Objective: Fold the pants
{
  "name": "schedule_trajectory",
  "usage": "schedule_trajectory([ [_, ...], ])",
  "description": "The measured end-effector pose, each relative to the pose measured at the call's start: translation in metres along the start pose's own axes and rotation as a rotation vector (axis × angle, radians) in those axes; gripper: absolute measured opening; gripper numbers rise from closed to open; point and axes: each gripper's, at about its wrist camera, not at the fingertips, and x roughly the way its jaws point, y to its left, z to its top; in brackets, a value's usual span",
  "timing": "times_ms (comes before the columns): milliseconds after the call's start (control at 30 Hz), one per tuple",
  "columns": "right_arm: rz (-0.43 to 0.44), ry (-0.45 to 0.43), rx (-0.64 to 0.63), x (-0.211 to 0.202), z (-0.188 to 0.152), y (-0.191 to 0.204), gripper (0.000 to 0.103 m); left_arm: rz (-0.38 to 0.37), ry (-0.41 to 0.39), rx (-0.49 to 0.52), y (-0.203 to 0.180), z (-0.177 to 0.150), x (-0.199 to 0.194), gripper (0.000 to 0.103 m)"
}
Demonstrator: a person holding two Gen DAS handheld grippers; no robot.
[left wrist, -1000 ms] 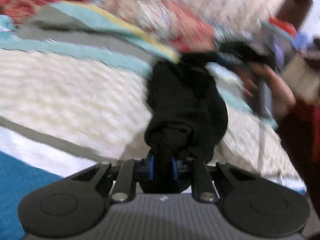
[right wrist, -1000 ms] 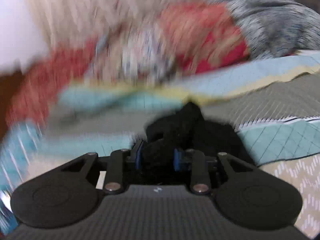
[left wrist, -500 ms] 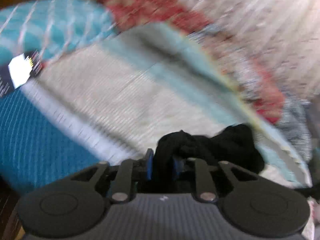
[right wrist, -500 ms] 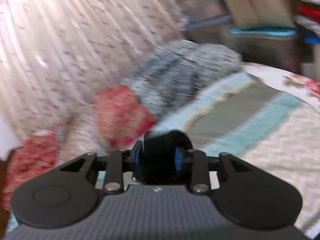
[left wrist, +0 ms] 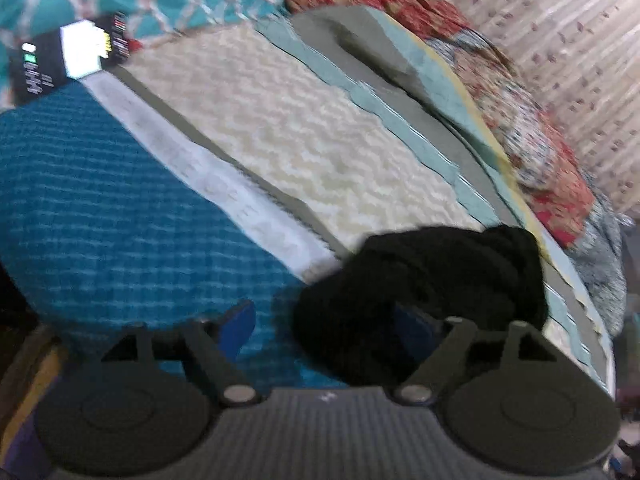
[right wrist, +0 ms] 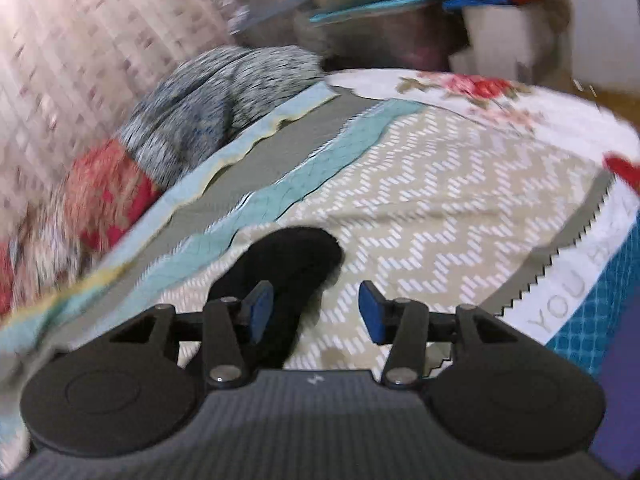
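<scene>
Left gripper point(left wrist: 326, 322): fingers wide, holding nothing
Right gripper point(right wrist: 316, 312): fingers wide, holding nothing
Pants point(left wrist: 432, 280): black, bunched on bed point(left wrist: 304, 132)

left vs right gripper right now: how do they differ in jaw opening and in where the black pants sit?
Opening: the left gripper is spread wider than the right gripper; both are open.

Contact: the bunched black fabric pants cover the left gripper's right blue pad, with its left pad bare. On the right gripper, the pants lie by its left pad, with its right pad over bare zigzag-patterned bedspread.

Shared: neither clamps the pants, which rest on the bed.
</scene>
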Motion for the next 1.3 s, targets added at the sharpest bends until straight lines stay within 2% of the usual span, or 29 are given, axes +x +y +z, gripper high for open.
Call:
schedule_trajectory([
  [67, 0.023, 0.001, -0.106, 0.006, -0.006, 0.016, 0.058, -0.029, 0.024, 0.009, -0.010, -0.003, 0.007, 0.088],
  [100, 0.039, 0.003, -0.138, 0.009, -0.008, 0.023, 0.061, -0.039, 0.031, 0.011, -0.016, -0.005, 0.010, 0.089],
  [233, 0.079, 0.013, -0.162, 0.036, -0.004, 0.032, 0.061, -0.028, 0.062, 0.000, -0.024, -0.013, 0.023, 0.087],
  [300, 0.040, 0.013, -0.161, 0.058, 0.006, 0.034, 0.061, -0.022, 0.073, -0.021, -0.021, -0.015, 0.025, 0.085],
  [400, -0.094, -0.007, -0.137, 0.091, 0.022, 0.017, 0.063, -0.016, 0.075, -0.087, -0.010, -0.016, 0.027, 0.082],
  [433, -0.119, 0.013, -0.089, 0.101, 0.025, 0.005, 0.063, -0.019, 0.080, -0.110, -0.006, -0.016, 0.028, 0.077],
  [500, -0.069, 0.074, 0.067, 0.113, 0.023, -0.022, 0.063, -0.021, 0.090, -0.137, -0.001, -0.017, 0.031, 0.064],
  [567, 0.044, 0.132, 0.220, 0.125, 0.013, -0.040, 0.058, -0.029, 0.112, -0.148, 0.000, -0.017, 0.037, 0.028],
  [600, 0.094, 0.176, 0.254, 0.133, 0.010, -0.043, 0.024, -0.034, 0.127, -0.152, -0.002, -0.016, 0.041, 0.017],
  [633, 0.136, 0.208, 0.266, 0.139, 0.008, -0.041, 0.011, -0.042, 0.140, -0.154, -0.005, -0.016, 0.043, 0.008],
  [700, 0.149, 0.178, 0.252, 0.128, 0.012, -0.031, 0.010, -0.053, 0.115, -0.131, -0.014, -0.015, 0.037, 0.008],
  [800, 0.217, 0.030, 0.270, 0.082, 0.040, -0.030, 0.010, -0.120, 0.077, -0.107, -0.022, -0.011, 0.015, 0.008],
  [900, 0.271, -0.112, 0.296, 0.035, 0.061, -0.052, 0.010, -0.226, 0.081, -0.100, -0.023, -0.010, -0.002, 0.008],
  [967, 0.310, -0.160, 0.326, 0.008, 0.064, -0.081, 0.010, -0.255, 0.098, -0.068, -0.025, -0.015, -0.007, 0.008],
  [1033, 0.310, -0.156, 0.363, -0.005, 0.053, -0.108, 0.010, -0.248, 0.133, -0.026, -0.027, -0.027, -0.003, 0.008],
  [1100, 0.252, -0.106, 0.379, -0.008, 0.033, -0.133, 0.011, -0.198, 0.185, 0.005, -0.026, -0.043, 0.009, 0.008],
  [1200, 0.010, 0.045, 0.373, -0.001, -0.011, -0.166, 0.018, -0.076, 0.299, -0.004, -0.014, -0.067, 0.037, 0.009],
  [1233, -0.052, 0.076, 0.385, 0.001, -0.024, -0.176, 0.019, -0.067, 0.310, -0.027, -0.009, -0.074, 0.042, 0.012],
  [1267, -0.018, 0.055, 0.421, -0.003, -0.037, -0.186, 0.021, -0.079, 0.302, -0.049, -0.006, -0.077, 0.042, 0.012],
  [1300, 0.013, 0.032, 0.463, -0.009, -0.043, -0.191, 0.027, -0.087, 0.296, -0.060, -0.004, -0.077, 0.040, 0.012],
])
